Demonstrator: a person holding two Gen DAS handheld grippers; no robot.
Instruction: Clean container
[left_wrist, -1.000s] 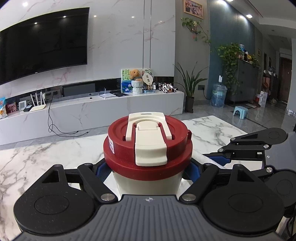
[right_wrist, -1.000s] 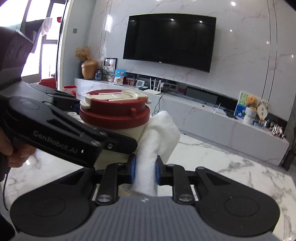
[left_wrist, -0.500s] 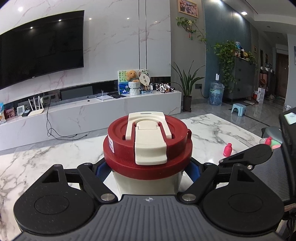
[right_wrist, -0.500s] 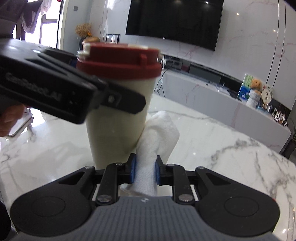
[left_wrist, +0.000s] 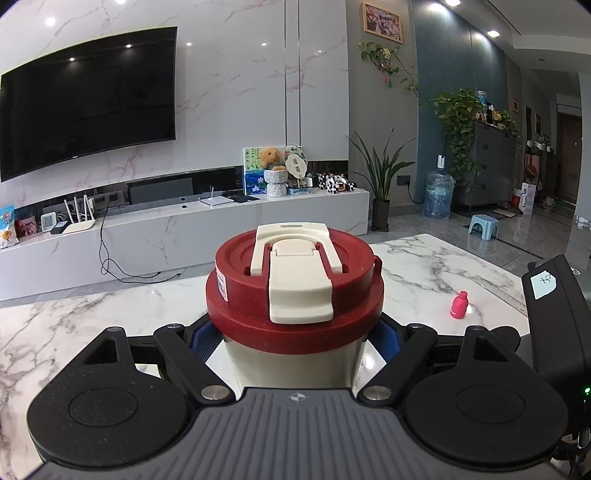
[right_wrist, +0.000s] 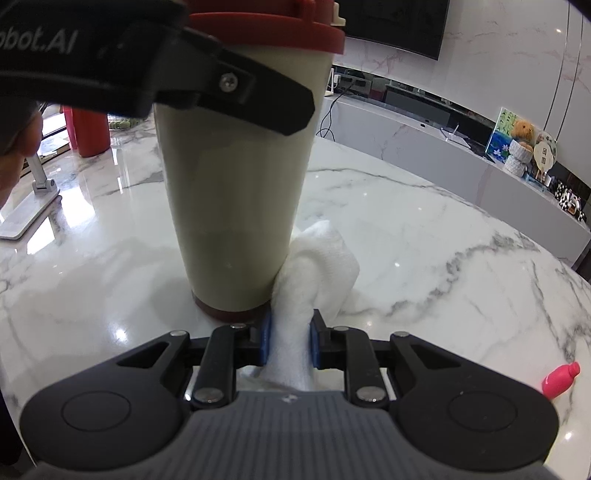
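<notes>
On the white marble table (right_wrist: 424, 229) the cream travel tumbler (right_wrist: 236, 192) stands upright on its dark red base, capped by a red lid (left_wrist: 295, 280) with a cream flip tab. My left tongs (left_wrist: 295, 332) clasp it just under the lid, blue pads pressed to either side of the cream wall; seen from my right hand, one black finger (right_wrist: 236, 88) of them crosses the cup's upper part. My right tongs (right_wrist: 289, 339) are pinched tight on a bunched white cloth (right_wrist: 317, 269), which touches the tumbler low on its right side, just above the base, and the tabletop too. Near the table's right edge lies a small pink bottle (right_wrist: 559, 379), well apart from the cup. Behind the tumbler, toward the far left edge, stands a red container (right_wrist: 90, 131).
</notes>
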